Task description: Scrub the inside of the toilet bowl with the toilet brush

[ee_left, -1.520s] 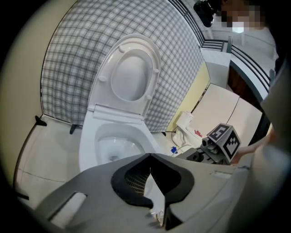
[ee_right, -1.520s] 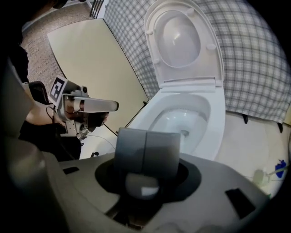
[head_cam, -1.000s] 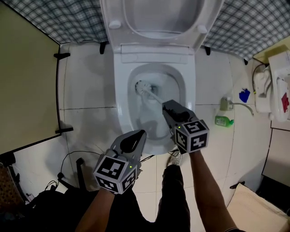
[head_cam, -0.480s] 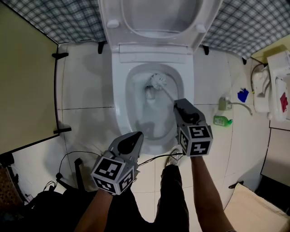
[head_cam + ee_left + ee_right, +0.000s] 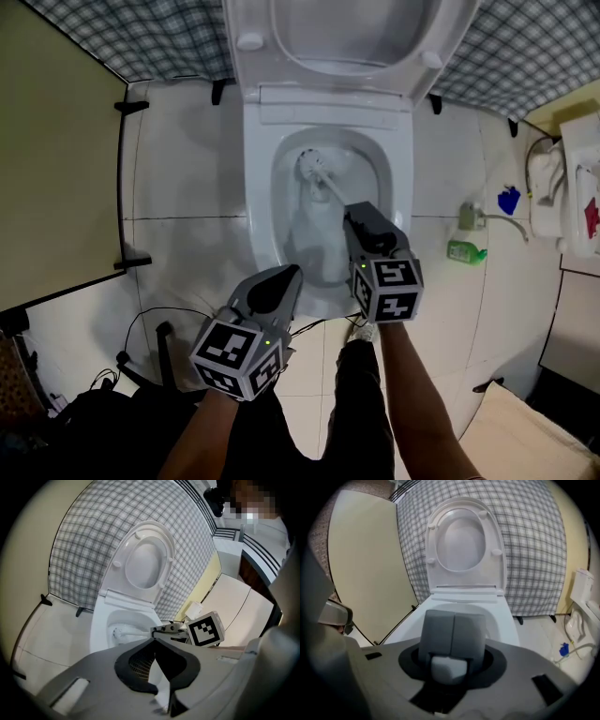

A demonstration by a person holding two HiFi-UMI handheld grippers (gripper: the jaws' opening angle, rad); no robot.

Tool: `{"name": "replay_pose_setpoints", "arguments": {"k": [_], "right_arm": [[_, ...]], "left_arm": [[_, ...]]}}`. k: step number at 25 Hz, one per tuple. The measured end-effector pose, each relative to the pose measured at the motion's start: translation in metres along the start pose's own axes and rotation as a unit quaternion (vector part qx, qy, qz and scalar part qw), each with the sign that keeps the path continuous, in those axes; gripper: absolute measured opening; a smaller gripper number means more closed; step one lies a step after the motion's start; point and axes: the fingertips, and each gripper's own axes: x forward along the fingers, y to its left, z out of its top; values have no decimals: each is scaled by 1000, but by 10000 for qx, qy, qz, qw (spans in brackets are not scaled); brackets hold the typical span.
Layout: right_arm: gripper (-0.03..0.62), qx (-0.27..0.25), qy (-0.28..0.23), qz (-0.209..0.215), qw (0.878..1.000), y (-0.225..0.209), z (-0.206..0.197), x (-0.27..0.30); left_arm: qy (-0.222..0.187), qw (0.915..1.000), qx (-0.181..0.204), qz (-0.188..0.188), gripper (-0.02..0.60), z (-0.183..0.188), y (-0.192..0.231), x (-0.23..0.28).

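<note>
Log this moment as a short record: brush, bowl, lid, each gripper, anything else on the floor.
toilet brush: head down inside the bowl, toward its back
toilet bowl: open
seat lid: raised
right gripper: jaws shut on the brush handle, over the bowl
left gripper: jaws together, empty, near the bowl's front edge
other: green bottle on the floor, right of the toilet

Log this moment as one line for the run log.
step: scrub | right gripper: shut on brush | brush head: in bowl, far left | left gripper: shut, empty
</note>
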Motion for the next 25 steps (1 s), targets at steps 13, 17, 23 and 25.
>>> {"name": "replay_pose_setpoints", "arguments": {"k": [13, 17, 23, 25], "right_arm": [[160, 29, -115, -698, 9975, -47, 4, -25], [160, 71, -99, -665, 9977, -40, 3, -22], [160, -112, -63, -237, 9996, 9, 19, 3], [160, -198, -11, -133, 9997, 17, 17, 3]], "left_arm": [[80, 9999, 39, -60, 9, -3, -4, 7], [67, 10000, 21, -50, 9, -3, -4, 6], [52, 10000, 2, -44, 8, -2, -3, 7], [57, 10000, 4, -53, 9, -2, -4, 8]]}}
